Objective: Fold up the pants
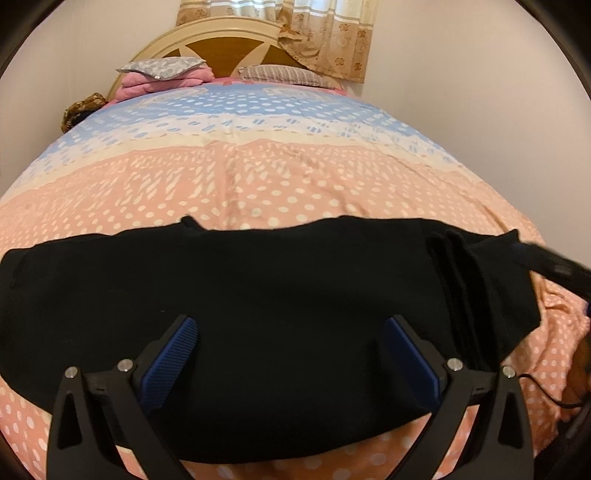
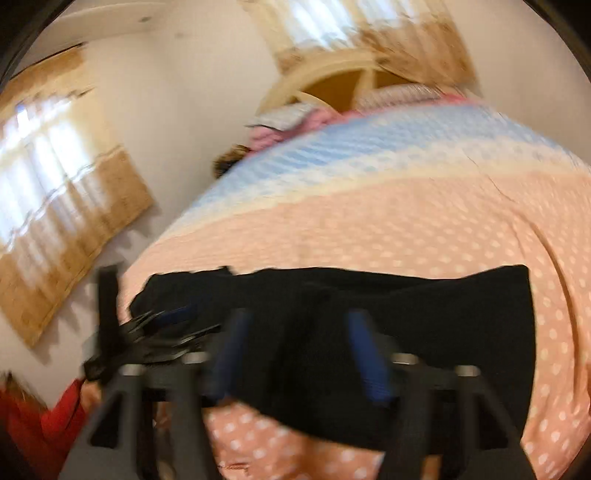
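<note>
Black pants [image 1: 277,288] lie flat across the near end of the bed, folded lengthwise, with a bunched fold at their right end [image 1: 480,288]. My left gripper [image 1: 291,328] is open, its blue pads spread wide just above the middle of the pants, holding nothing. In the blurred right wrist view the pants [image 2: 424,325] lie ahead and below. My right gripper [image 2: 295,325] is open over their near edge, holding nothing. The right gripper also shows at the right edge of the left wrist view [image 1: 554,266], next to the pants' right end. The left gripper shows blurred at left [image 2: 166,332].
The bed sheet [image 1: 258,177] is peach with white dots, blue farther back. Pillows [image 1: 162,74] and a cream headboard [image 1: 221,40] stand at the far end, curtains [image 1: 325,33] behind. A black cable [image 1: 546,391] lies at the right. A person in red [image 2: 44,424] is at lower left.
</note>
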Demonstrator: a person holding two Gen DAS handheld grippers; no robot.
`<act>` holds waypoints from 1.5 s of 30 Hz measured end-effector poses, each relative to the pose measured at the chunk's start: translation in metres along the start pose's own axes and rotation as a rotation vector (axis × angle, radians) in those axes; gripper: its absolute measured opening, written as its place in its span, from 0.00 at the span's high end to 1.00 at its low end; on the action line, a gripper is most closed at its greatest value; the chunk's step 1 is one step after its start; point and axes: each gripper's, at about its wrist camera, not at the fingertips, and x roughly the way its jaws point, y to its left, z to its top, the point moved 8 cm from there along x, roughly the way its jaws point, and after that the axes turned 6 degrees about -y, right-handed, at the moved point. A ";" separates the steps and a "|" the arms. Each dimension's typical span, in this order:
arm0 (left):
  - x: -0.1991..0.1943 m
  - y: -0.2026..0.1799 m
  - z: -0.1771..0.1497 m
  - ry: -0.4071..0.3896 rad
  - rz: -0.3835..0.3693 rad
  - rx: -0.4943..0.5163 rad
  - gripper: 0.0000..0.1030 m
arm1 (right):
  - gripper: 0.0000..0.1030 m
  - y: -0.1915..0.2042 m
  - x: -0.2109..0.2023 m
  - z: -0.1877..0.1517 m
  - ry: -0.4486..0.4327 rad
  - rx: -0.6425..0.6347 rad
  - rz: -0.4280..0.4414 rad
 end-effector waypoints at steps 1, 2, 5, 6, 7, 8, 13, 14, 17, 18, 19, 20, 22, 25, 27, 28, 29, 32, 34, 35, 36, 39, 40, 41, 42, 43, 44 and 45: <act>-0.002 -0.004 0.001 -0.003 -0.017 0.002 0.00 | 0.72 -0.004 0.009 -0.001 0.021 -0.007 -0.025; -0.003 -0.007 0.001 -0.009 -0.022 0.008 0.00 | 0.75 -0.005 0.021 -0.003 0.055 -0.021 -0.049; -0.007 -0.014 0.004 -0.030 -0.014 0.046 0.00 | 0.81 0.000 0.055 -0.021 0.172 -0.043 -0.030; -0.008 -0.015 0.005 -0.035 -0.012 0.057 0.00 | 0.81 0.004 0.067 -0.026 0.182 -0.065 -0.051; -0.010 -0.018 0.006 -0.041 -0.013 0.068 0.00 | 0.81 0.005 0.074 -0.025 0.153 -0.096 -0.087; -0.010 -0.019 0.007 -0.042 -0.015 0.073 0.00 | 0.80 0.006 0.078 -0.022 0.123 -0.107 -0.107; -0.014 -0.035 0.018 -0.062 -0.040 0.090 0.00 | 0.80 -0.008 0.072 0.000 0.064 0.067 -0.003; -0.016 -0.038 0.021 -0.074 -0.047 0.095 0.00 | 0.80 -0.014 0.059 0.011 0.015 0.109 0.013; -0.016 -0.059 0.030 -0.098 -0.092 0.112 0.00 | 0.80 -0.042 0.006 0.034 -0.114 0.118 -0.066; -0.014 -0.071 0.032 -0.100 -0.115 0.125 0.00 | 0.80 -0.060 -0.008 0.034 -0.101 0.104 -0.145; -0.013 -0.083 0.033 -0.101 -0.132 0.144 0.00 | 0.80 -0.070 -0.018 0.030 -0.085 0.100 -0.193; -0.011 -0.094 0.034 -0.104 -0.142 0.168 0.00 | 0.80 -0.080 -0.025 0.026 -0.069 0.102 -0.227; -0.005 -0.117 0.034 -0.124 -0.126 0.236 0.00 | 0.80 -0.099 -0.036 0.013 -0.039 0.125 -0.263; 0.013 -0.132 0.031 -0.117 -0.082 0.291 0.00 | 0.80 -0.115 -0.029 -0.001 -0.014 0.180 -0.268; 0.030 -0.130 0.025 -0.081 -0.037 0.290 0.00 | 0.80 -0.122 -0.020 -0.008 0.001 0.203 -0.272; 0.041 -0.124 0.018 -0.042 -0.009 0.278 0.00 | 0.80 -0.128 -0.015 -0.014 0.011 0.224 -0.284; 0.047 -0.119 0.014 -0.015 -0.003 0.261 0.00 | 0.80 -0.132 -0.012 -0.015 -0.006 0.241 -0.281; 0.050 -0.110 0.013 -0.004 -0.041 0.181 0.00 | 0.80 -0.141 -0.009 -0.017 -0.022 0.261 -0.290; 0.049 -0.112 0.013 -0.009 -0.026 0.203 0.00 | 0.80 -0.141 -0.004 -0.016 -0.032 0.248 -0.304; 0.048 -0.112 0.012 -0.010 -0.026 0.200 0.00 | 0.80 -0.140 -0.003 -0.015 -0.035 0.234 -0.311; 0.046 -0.112 0.012 -0.008 -0.031 0.196 0.00 | 0.80 -0.140 -0.003 -0.015 -0.038 0.222 -0.318; 0.034 -0.108 0.015 -0.005 -0.066 0.193 0.00 | 0.80 -0.139 -0.005 -0.013 -0.054 0.215 -0.323; 0.025 -0.101 0.018 -0.024 -0.067 0.188 0.00 | 0.80 -0.139 -0.007 -0.014 -0.062 0.213 -0.321; 0.016 -0.089 0.024 -0.049 -0.059 0.175 0.00 | 0.80 -0.138 -0.007 -0.013 -0.069 0.215 -0.319; 0.012 -0.080 0.026 -0.059 -0.051 0.164 0.00 | 0.80 -0.138 -0.008 -0.013 -0.080 0.222 -0.315; 0.002 -0.060 0.029 -0.076 -0.029 0.137 0.00 | 0.80 -0.138 -0.009 -0.013 -0.087 0.227 -0.312; -0.005 -0.044 0.031 -0.089 -0.009 0.116 0.00 | 0.80 -0.139 -0.010 -0.013 -0.091 0.230 -0.309; -0.011 -0.028 0.031 -0.098 0.013 0.095 0.00 | 0.80 -0.139 -0.010 -0.012 -0.095 0.232 -0.307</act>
